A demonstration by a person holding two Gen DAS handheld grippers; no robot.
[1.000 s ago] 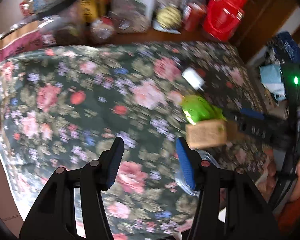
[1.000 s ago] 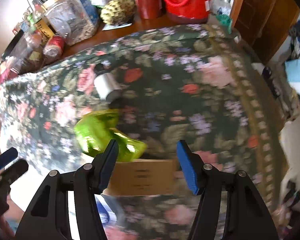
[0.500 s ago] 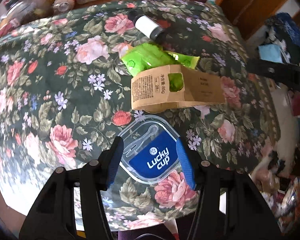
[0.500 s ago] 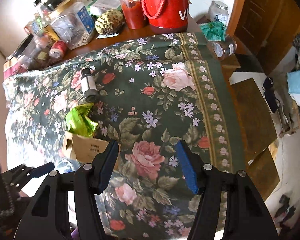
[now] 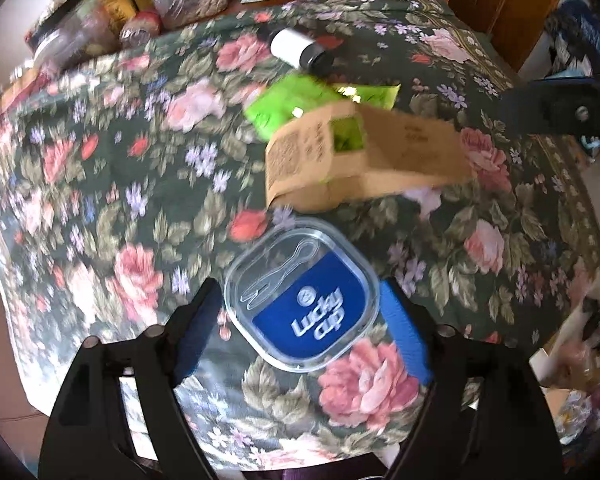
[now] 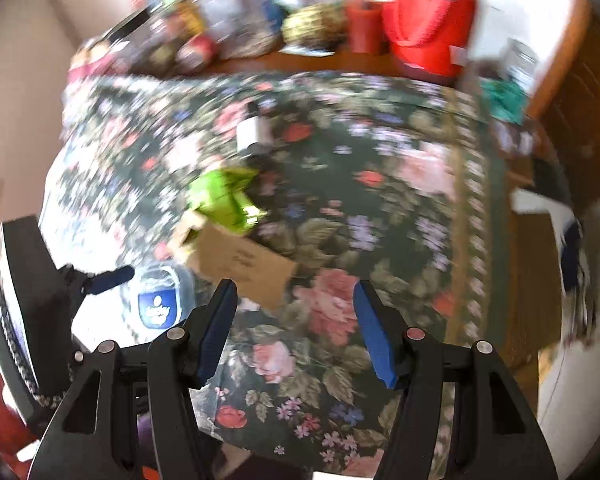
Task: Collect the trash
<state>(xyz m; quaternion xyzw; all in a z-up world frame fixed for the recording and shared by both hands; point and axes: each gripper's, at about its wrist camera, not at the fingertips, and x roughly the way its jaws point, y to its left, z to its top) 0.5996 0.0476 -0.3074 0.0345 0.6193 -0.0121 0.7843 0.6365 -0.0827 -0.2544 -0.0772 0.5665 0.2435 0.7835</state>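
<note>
from my left wrist, a floral tablecloth [image 5: 112,200] covers the table, with jars crowded at the far edge. nothing looks collected yet. my left gripper [image 5: 300,320] is opening wide around the clear lucky cup lid [image 5: 300,292], pads not touching; beyond lie a cardboard box [image 5: 364,160], green wrapper [image 5: 292,102] and small bottle [image 5: 296,48].

from my right wrist, blurred: my right gripper [image 6: 294,330] hangs half open, empty, beside the box.
</note>
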